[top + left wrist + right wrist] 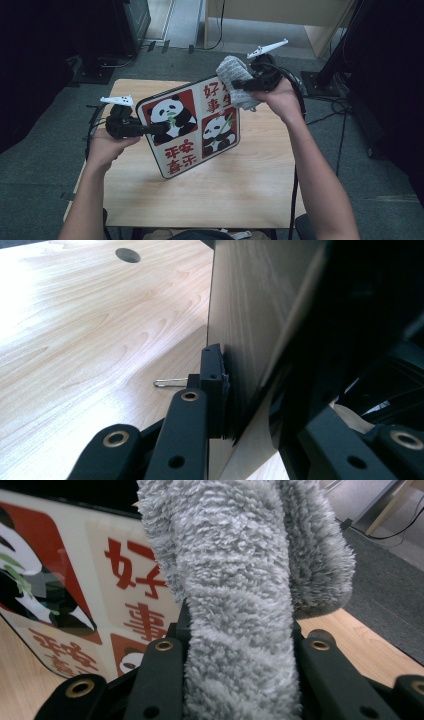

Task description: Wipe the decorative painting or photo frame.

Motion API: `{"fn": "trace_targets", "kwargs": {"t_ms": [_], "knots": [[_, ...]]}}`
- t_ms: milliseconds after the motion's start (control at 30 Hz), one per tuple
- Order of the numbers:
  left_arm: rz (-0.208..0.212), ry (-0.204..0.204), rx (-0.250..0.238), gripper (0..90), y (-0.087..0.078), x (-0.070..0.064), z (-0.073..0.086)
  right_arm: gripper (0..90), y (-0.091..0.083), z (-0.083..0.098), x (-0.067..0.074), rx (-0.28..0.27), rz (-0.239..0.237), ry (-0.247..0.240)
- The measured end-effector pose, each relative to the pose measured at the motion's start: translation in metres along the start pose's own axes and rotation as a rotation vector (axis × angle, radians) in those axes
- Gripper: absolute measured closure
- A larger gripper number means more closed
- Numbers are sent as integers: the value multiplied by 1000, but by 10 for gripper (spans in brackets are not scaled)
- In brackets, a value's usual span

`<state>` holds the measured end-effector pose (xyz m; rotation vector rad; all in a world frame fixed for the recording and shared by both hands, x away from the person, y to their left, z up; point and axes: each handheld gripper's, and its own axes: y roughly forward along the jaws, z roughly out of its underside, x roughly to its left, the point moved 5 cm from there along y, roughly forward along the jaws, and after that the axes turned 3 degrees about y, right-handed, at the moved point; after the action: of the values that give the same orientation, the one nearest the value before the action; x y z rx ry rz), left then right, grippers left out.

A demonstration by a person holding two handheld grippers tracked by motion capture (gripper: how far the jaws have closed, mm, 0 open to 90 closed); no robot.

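Observation:
A square board (192, 125) printed with two pandas and red characters is held tilted up off the wooden table (240, 195). My left gripper (157, 128) is shut on its left edge; in the left gripper view the board (250, 315) stands edge-on with one black pad (212, 385) pressed flat to it. My right gripper (240, 86) is shut on a grey fluffy cloth (235, 80), which lies against the board's top right corner. In the right gripper view the cloth (235, 605) rises thick between the jaws, with the board's printed face (100, 580) behind it on the left.
The table has a round cable hole (127, 255), and a small metal pin (170, 382) lies on it near the board. Dark equipment (130, 25) stands on the floor at the back left, a wooden frame (320, 30) at the back right, and cables (340, 107) to the right.

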<state>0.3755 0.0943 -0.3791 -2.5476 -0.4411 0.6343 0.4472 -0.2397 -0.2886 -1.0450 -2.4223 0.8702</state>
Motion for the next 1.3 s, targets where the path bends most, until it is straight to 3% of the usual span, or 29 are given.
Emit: {"fn": "trace_targets", "kwargs": {"t_ms": [300,433,767,1300], "knots": [[2,-27,0,789,0,1,-1,681,3,14,1,-7,-12,8],[4,-24,-2,790,0,2,-1,682,4,20,3,-12,-17,13],[18,-24,3,787,-1,3,0,682,16,38,5,44,1,-11],[22,8,17,788,-1,1,1,680,28,61,7,66,-32,20]]}}
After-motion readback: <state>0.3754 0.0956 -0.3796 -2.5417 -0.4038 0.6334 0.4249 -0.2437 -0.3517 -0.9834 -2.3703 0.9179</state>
